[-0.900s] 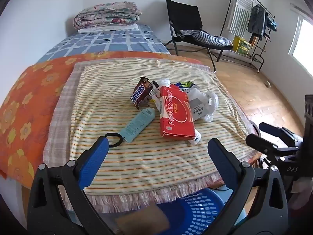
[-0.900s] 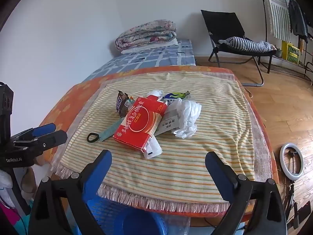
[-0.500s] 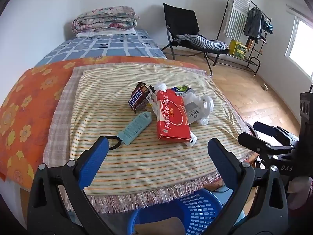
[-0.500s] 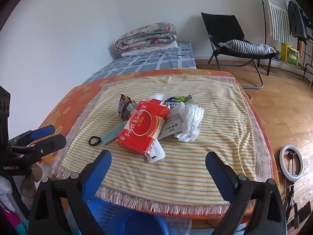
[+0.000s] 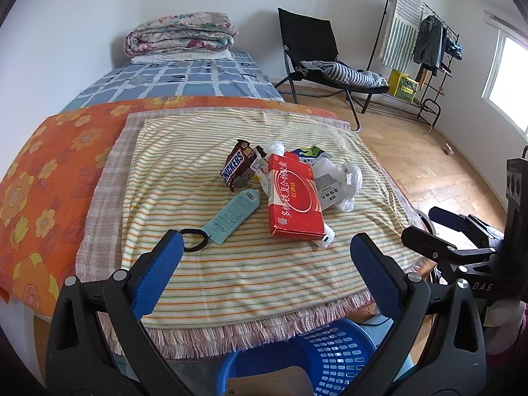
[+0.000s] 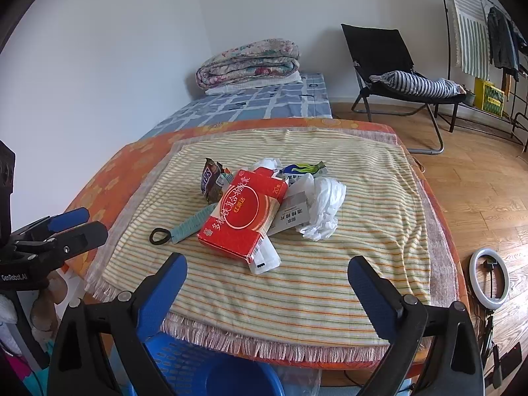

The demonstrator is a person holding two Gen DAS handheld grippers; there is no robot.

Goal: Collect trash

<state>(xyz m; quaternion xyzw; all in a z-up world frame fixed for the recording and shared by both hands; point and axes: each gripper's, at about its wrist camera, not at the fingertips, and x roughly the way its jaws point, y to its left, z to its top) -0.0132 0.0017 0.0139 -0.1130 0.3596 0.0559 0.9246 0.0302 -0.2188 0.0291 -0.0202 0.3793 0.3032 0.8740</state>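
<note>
My left gripper (image 5: 264, 270) and right gripper (image 6: 267, 283), both spread wide and empty, hover over the near edge of the striped yellow cloth (image 5: 231, 274). At its centre lies the trash: a flat red cardboard box (image 5: 293, 204), a brown Snickers wrapper (image 5: 237, 168), a teal tube (image 5: 231, 216) and crumpled white plastic bag (image 6: 323, 208). A blue perforated plastic basket (image 5: 330, 356) stands below.

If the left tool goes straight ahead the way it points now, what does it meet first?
Probably the striped cloth just short of the pile, and beyond that the red box. The left tool is open with nothing between its fingers; depth is unclear in this fisheye view.
</note>
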